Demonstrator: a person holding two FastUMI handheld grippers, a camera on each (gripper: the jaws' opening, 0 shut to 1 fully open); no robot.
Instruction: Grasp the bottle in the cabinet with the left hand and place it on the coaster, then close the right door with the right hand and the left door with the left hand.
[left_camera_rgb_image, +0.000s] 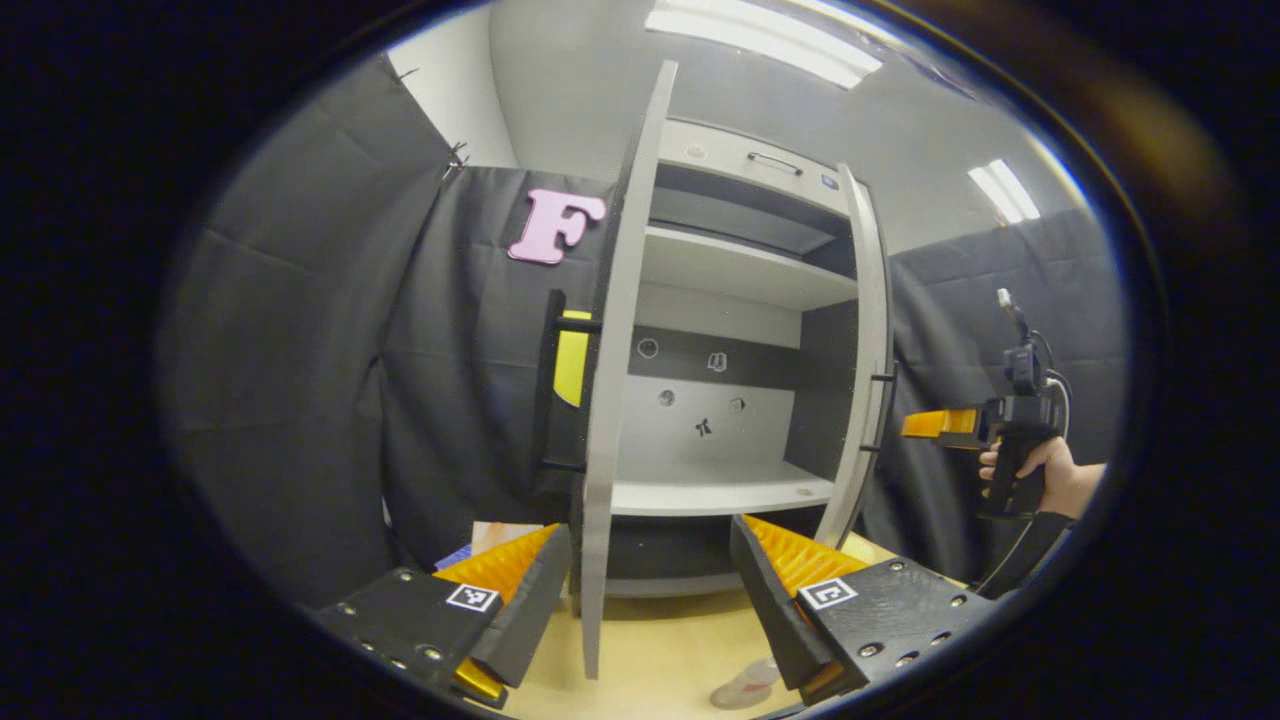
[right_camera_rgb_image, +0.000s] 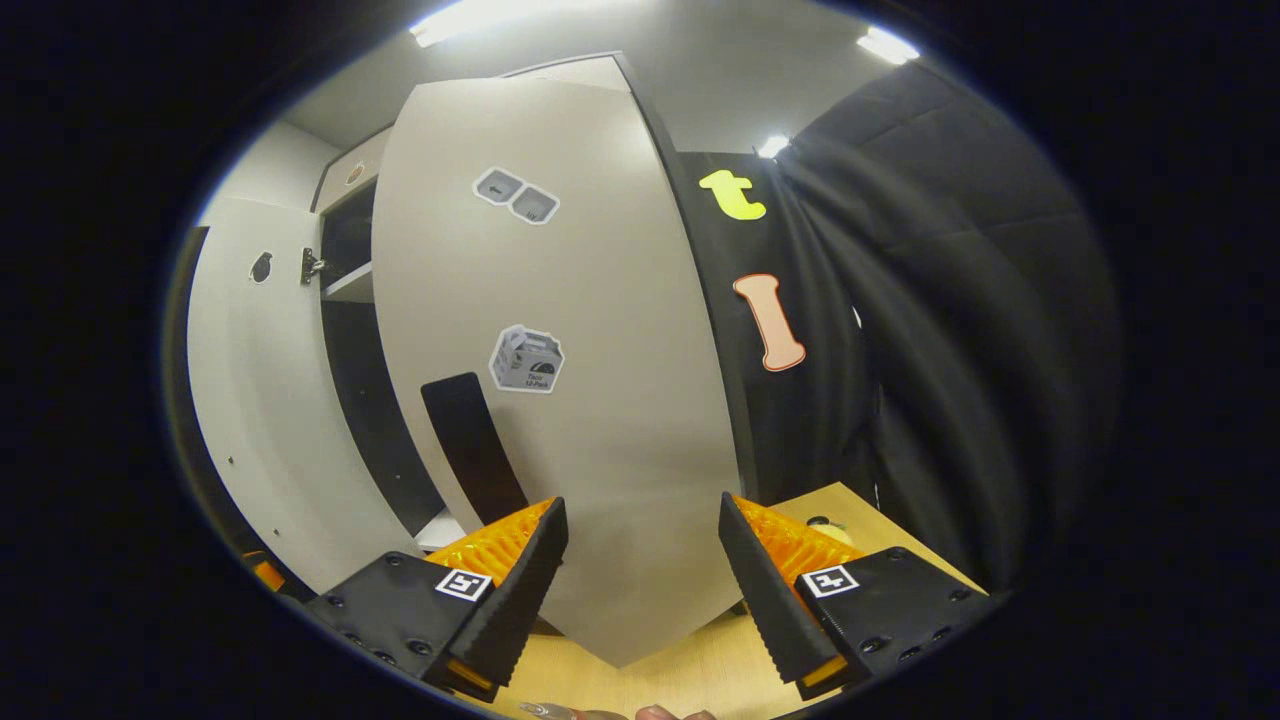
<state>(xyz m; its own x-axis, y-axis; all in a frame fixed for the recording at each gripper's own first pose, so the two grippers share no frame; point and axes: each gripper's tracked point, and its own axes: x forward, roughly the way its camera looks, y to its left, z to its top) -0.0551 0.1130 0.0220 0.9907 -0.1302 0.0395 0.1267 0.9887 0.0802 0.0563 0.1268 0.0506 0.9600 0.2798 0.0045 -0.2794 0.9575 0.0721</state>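
Note:
The white cabinet (left_camera_rgb_image: 720, 490) stands with both doors swung out and its lit shelves bare. The left door (left_camera_rgb_image: 610, 400) is edge-on to me, and my left gripper (left_camera_rgb_image: 650, 535) is open with a finger on either side of that edge. A clear, pinkish bottle top (left_camera_rgb_image: 745, 688) shows low on the wooden table (left_camera_rgb_image: 660, 650), just under my right finger. In the right gripper view the right door's outer face (right_camera_rgb_image: 600, 400) is close ahead, with its black handle (right_camera_rgb_image: 470, 440) at lower left. My right gripper (right_camera_rgb_image: 640, 520) is open right before the door.
A hand holds the right gripper (left_camera_rgb_image: 940, 423) out beside the right door (left_camera_rgb_image: 868, 350) in the left gripper view. The left door (right_camera_rgb_image: 260, 400) stands at the far left of the right gripper view. Black cloth walls close in behind and on both sides.

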